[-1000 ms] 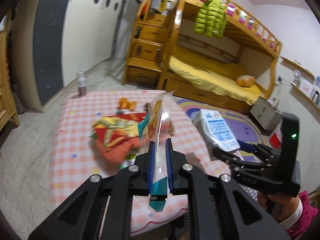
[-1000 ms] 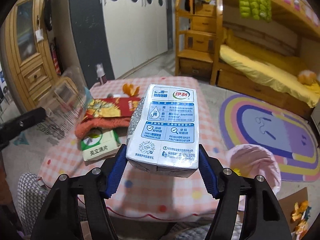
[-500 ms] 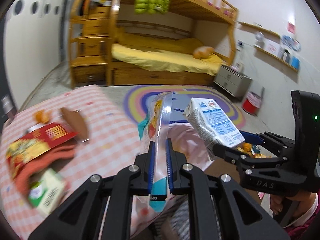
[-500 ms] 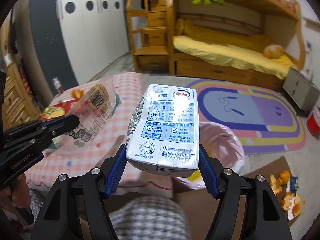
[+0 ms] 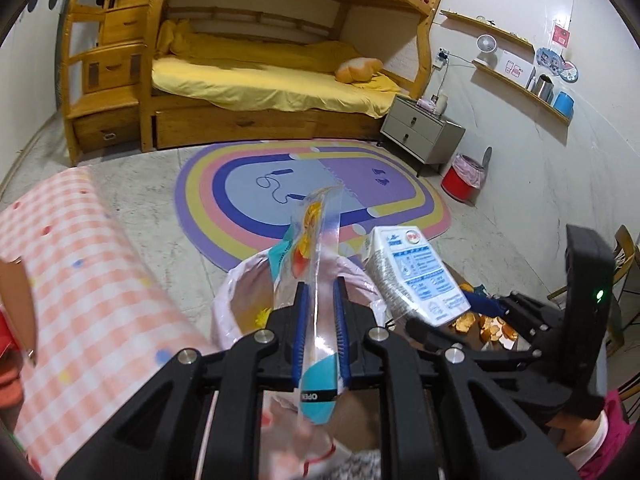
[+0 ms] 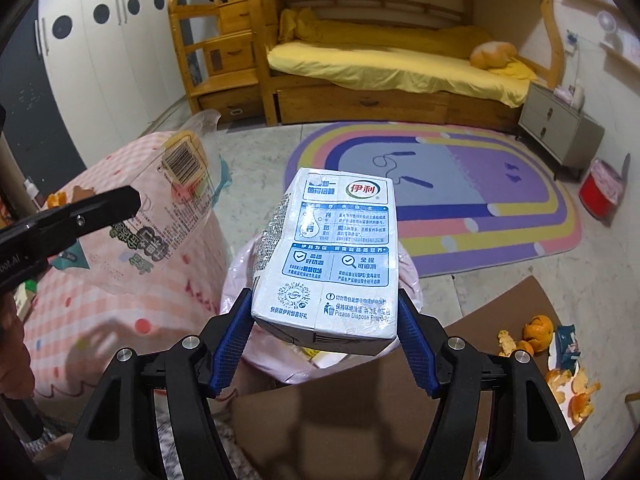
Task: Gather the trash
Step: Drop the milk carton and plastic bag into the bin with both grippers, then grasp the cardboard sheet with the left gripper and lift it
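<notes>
Milk carton [image 6: 332,256] is clamped btw my right fingers [image 6: 325,330], both blue pads on its sides, carton sticking out ahead of them. Directly under/ahead of those fingers: pink-lined trash bin [image 6: 408,276], mouth open. Clear snack wrapper [image 5: 316,280] sits btw my left fingers [image 5: 320,336]; that pair is just starting to open, wrapper not yet dropped, hanging above the same bin [image 5: 240,292].

Progress, my read: two pcs at the drop point, neither in the bin yet. Release = next step for both.

Bin contents: something yellow shows inside below the left fingers, plus a pale scrap under the carton; can't ID more.

Still left: orange peels [image 6: 560,364] and a blue wrapper [image 6: 566,346] on the floor by the cardboard sheet [image 6: 500,312], off to the right of the right fingers. Counter [image 5: 80,272] with pink check cloth is left of the left fingers; a few items at its far edge, blurred. Second red bin [image 5: 464,178] far ahead by the wall.
</notes>
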Tool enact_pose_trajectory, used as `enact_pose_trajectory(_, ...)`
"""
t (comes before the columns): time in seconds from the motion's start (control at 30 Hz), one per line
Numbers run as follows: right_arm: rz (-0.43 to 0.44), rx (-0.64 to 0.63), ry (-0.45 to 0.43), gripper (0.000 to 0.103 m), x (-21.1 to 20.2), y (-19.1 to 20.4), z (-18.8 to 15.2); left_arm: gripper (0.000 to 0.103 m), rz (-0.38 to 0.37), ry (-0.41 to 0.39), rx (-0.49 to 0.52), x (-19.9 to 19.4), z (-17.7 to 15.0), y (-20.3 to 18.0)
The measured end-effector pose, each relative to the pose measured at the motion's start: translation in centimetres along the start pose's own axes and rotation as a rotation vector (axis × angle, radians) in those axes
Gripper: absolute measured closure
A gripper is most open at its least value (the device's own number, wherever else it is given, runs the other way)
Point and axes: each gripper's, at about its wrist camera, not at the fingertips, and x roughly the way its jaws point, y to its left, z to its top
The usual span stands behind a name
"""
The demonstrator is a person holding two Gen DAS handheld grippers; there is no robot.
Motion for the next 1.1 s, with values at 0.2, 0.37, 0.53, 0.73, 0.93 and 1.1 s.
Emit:
enact_pose_trajectory(0.2,0.001,0.005,0.008,0.03,3.0,-0.8,0.7,0.071,-0.017,0.007,-0.02,1.8,1.2,0.7)
enact_pose_trajectory(0.37,-0.017,0.006,0.02,0.02,4.0,-0.7,0.6,0.043,0.02,-0.033,-0.056,0.7,1.1,1.7)
enact_pose_trajectory(0.53,-0.028,0.015,-0.011,0.02,1.2,-0.7,0.3,0.04,0.123,-0.055,-0.069,-1.8,0.4,2.7)
enact_pose_trajectory(0.73,0.012,-0.002,-0.07,0.021,-2.9,0.9,1.1,0.038,0.211,-0.073,-0.091,-5.7,-1.3,3.6)
enact_pose_trajectory(0.93,0.1,-0.046,-0.107,0.023,-5.8,4.8,1.4,0.034,0.298,-0.087,-0.102,-10.6,-3.9,4.4)
enact_pose_trajectory(1.1,0.18,-0.114,-0.105,0.044,-7.1,9.3,1.2,0.032,0.368,-0.095,-0.15,-14.3,-6.1,6.5)
